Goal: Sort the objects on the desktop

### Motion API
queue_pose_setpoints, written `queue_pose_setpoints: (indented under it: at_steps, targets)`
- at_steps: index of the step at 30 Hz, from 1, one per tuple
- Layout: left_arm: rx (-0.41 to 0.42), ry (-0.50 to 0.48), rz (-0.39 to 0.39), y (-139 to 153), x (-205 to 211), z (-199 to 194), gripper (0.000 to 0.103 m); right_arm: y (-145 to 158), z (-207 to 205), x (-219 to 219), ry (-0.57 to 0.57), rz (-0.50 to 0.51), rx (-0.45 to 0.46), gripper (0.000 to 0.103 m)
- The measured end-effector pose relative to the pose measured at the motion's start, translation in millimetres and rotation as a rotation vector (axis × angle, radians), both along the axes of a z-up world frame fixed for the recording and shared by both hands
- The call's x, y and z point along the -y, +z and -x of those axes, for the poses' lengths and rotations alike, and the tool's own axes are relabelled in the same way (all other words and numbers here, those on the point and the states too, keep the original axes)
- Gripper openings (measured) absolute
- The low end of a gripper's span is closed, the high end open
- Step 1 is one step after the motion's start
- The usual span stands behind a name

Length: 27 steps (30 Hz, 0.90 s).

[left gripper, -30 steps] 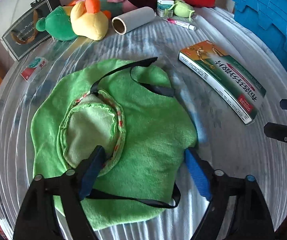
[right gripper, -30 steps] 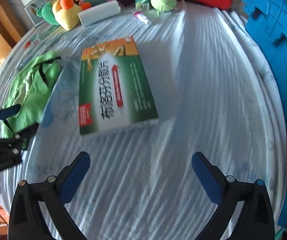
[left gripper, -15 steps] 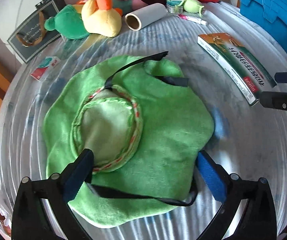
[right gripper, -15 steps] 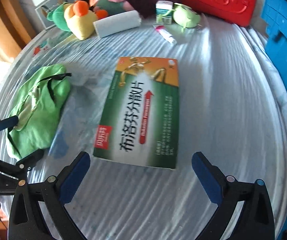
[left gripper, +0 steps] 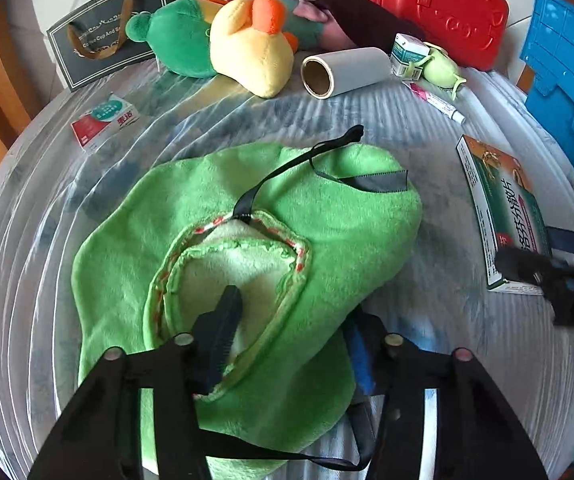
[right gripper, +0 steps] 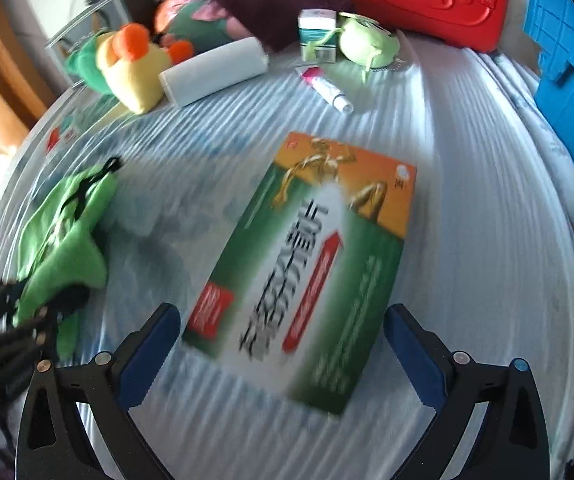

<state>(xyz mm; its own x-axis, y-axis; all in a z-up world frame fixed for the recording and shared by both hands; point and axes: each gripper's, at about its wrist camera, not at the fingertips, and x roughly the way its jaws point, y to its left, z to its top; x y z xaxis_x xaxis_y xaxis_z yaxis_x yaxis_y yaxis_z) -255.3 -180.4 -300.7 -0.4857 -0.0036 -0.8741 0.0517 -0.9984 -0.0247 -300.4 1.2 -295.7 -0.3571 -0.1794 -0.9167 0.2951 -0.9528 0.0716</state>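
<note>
A green fleece pouch (left gripper: 327, 240) with black straps lies on the pale striped cover. My left gripper (left gripper: 291, 340) is closing on it. One finger sits in the pouch's pale-lined opening and the other is half hidden under the bunched fleece, so a fold is pinched between them. The green and orange medicine box (right gripper: 311, 264) lies flat to the right of the pouch (right gripper: 71, 240). My right gripper (right gripper: 285, 354) hangs open over the box's near end, with a finger on each side and neither touching it. In the left wrist view the right gripper (left gripper: 547, 264) shows at the box's (left gripper: 503, 208) near end.
Along the back lie plush toys (left gripper: 247, 52), a white roll (left gripper: 347, 70), a small carton (left gripper: 405, 54), a pink-capped tube (left gripper: 437, 102), a dark gift bag (left gripper: 107, 36) and a red case (left gripper: 439, 4). A blue crate (left gripper: 567, 80) stands at the right, and a red-and-white packet (left gripper: 105, 122) lies at the left.
The left jaws widened, then narrowed onto the pouch, one finger entering its opening and the fleece bunching up. The right gripper came forward over the medicine box until its fingers straddle it.
</note>
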Motion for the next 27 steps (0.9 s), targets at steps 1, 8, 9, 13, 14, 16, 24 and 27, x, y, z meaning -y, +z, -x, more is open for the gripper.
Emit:
queue_pose_setpoints:
  at_steps: [1,8,9,13,14,16,24,27]
  targets:
    - [0.001,0.002,0.0,0.4,1.4,0.5,0.041,-2.1,4.8,0.7,-0.021,0.005,0.018,0.103]
    - [-0.001,0.013,-0.01,-0.1,6.6,10.4,0.032,-5.4,31.0,4.9,-0.158,-0.013,0.034,0.103]
    - [-0.001,0.017,-0.014,-0.1,7.5,11.0,0.031,-7.0,31.4,9.3,-0.149,-0.047,0.034,0.103]
    - [-0.004,0.029,-0.026,-0.2,9.4,14.7,0.03,-11.9,23.6,16.7,-0.118,-0.116,-0.015,0.103]
    - [-0.006,0.033,-0.029,-0.4,10.3,15.6,0.03,-12.6,22.1,16.7,-0.113,-0.12,-0.027,0.103]
    - [-0.011,0.039,-0.035,-0.3,11.3,18.5,0.03,-13.5,18.6,15.6,-0.112,-0.114,-0.057,0.103]
    - [-0.02,0.028,-0.049,1.9,13.4,21.5,0.018,-14.2,14.7,14.7,-0.065,-0.11,-0.077,0.094]
    - [-0.046,0.03,-0.042,14.9,11.1,11.7,0.017,-12.3,2.1,12.5,-0.046,-0.103,-0.069,0.092]
